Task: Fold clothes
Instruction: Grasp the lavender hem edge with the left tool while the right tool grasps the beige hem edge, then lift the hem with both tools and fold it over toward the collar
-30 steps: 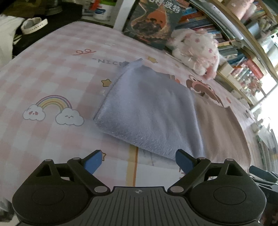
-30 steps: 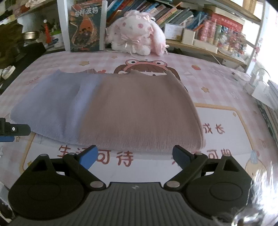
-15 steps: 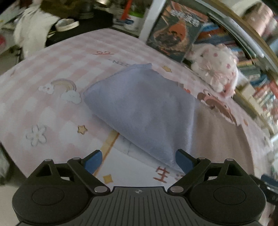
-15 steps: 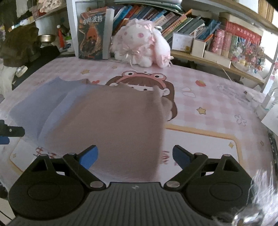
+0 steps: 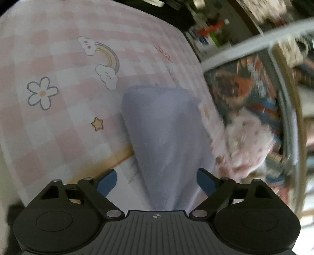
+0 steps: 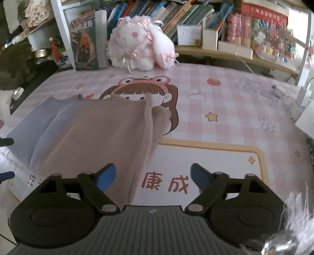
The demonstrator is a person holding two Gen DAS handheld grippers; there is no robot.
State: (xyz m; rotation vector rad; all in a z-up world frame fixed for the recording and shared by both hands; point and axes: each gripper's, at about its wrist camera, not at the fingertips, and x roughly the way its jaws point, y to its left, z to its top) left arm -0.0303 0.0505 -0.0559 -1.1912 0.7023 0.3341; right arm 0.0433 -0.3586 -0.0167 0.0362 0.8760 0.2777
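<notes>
A folded two-tone garment lies flat on the pink checked table cover (image 6: 235, 109). Its taupe half (image 6: 102, 133) is on the right and its lavender half (image 6: 39, 125) on the left. My right gripper (image 6: 152, 176) hangs over the taupe end's near right edge. Its jaws are closing, the cloth edge lies between them by the left finger, and the pads are clear of it. In the blurred, tilted left wrist view, the lavender end (image 5: 166, 137) runs between the closing jaws of my left gripper (image 5: 157, 181), still wide apart and not pressing it.
A pink-and-white plush rabbit (image 6: 141, 49) and an upright book (image 6: 84, 45) stand at the table's far edge in front of full bookshelves (image 6: 196, 17). Dark clutter (image 6: 19, 64) sits off the far left. A white box (image 6: 306, 121) lies at the right edge.
The left gripper rolled and dropped close to the lavender end, tilting its view. The right gripper slid right to the taupe end's edge. Both pairs of jaws have narrowed.
</notes>
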